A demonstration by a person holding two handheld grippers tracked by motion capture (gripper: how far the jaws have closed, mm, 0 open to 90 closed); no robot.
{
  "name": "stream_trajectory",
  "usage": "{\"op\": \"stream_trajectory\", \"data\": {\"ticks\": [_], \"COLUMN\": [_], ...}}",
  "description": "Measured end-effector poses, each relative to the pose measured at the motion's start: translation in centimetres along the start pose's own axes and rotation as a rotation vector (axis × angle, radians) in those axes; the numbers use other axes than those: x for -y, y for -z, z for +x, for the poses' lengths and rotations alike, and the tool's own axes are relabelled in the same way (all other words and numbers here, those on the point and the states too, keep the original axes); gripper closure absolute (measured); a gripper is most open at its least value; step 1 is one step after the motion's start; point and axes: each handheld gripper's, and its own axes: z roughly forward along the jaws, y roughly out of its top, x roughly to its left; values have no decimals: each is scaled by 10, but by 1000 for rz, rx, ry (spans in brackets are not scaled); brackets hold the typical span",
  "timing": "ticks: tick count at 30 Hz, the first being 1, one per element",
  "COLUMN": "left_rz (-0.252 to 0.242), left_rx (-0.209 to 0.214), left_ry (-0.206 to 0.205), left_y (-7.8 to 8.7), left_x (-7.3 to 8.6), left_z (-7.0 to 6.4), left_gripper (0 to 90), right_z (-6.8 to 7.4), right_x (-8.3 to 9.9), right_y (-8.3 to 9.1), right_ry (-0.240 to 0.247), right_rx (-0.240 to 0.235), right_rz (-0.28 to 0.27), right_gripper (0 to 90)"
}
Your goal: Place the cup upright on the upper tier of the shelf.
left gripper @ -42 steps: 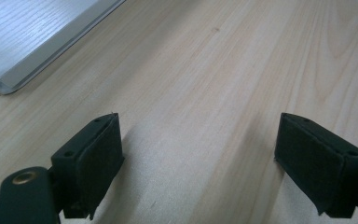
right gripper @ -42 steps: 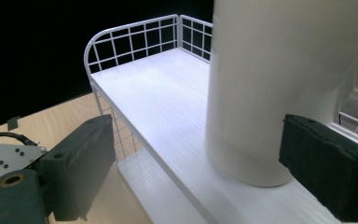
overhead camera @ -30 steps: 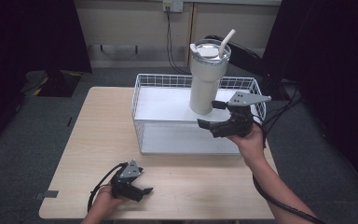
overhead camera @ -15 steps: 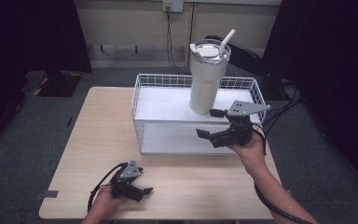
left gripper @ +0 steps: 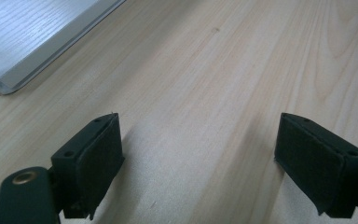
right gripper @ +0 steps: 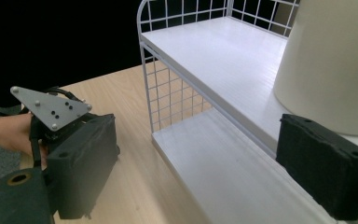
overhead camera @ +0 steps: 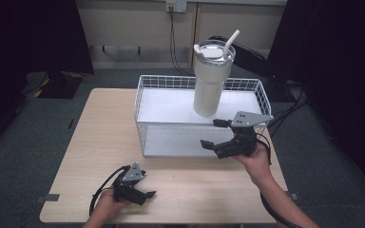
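Holding both tongs open: my right tongs near the tumbler on the wire rack, my left tongs over the table.

Legible text, labels, brands, numbers, signs: none found. The cream tumbler carries no readable marking on its visible side in the high view or the right gripper view. The white wire rack and its shelves are plain. The wooden counter shows bare grain only. The grey plate on the left tool, seen from the right gripper view, bears small holes and screws but no lettering. The wall outlet at the top of the high view is too small to read.
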Motion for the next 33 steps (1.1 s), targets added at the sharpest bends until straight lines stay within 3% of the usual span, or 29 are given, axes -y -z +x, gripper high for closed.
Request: {"op": "stream_trajectory", "data": {"ticks": [9,33], "left_rz": [0,2], "left_rx": [0,0], "left_ry": [1,-3], "left_y": [0,0], "left_x": [0,0], "left_z": [0,0], "left_gripper": [144,145], "right_z": [5,4], "right_x": [13,52], "right_y": [1,5], "right_ry": [13,-27], "right_rx": [-7,-7], "right_rz": [27,63], "right_gripper": [121,118]}}
